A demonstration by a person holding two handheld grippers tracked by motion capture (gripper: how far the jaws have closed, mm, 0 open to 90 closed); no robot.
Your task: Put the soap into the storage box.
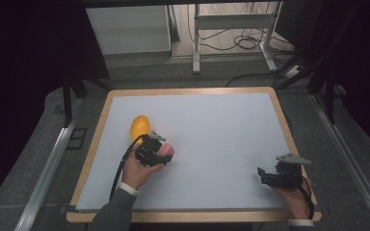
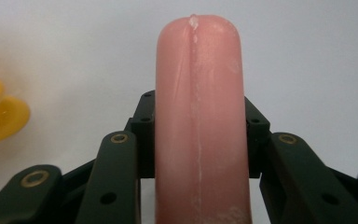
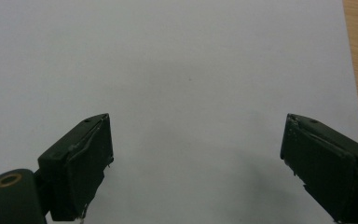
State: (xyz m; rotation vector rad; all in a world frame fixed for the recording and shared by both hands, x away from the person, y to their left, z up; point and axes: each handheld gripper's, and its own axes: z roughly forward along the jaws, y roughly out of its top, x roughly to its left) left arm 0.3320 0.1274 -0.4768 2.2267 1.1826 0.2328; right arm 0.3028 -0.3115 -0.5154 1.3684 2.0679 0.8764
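Pink sausage (image 2: 200, 121) sat clamped between the left tool's (image 1: 155, 150) jaws, left of tabletop (image 1: 212, 130) centre, its rounded end sticking out past them. Yellow toy (image 1: 139, 127) lay just beside that tool at its 11 o'clock. Right tool (image 1: 275, 175) rested near the 4 o'clock corner, jaws spread wide, holding nothing.

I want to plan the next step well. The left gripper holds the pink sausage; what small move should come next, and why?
Probably a small lift. The left gripper is shut on the sausage, which sticks out well past the jaws, and the yellow fruit lies close beside it. Raising the sausage first would likely keep it from bumping the fruit. The right gripper waits open over the bare table.
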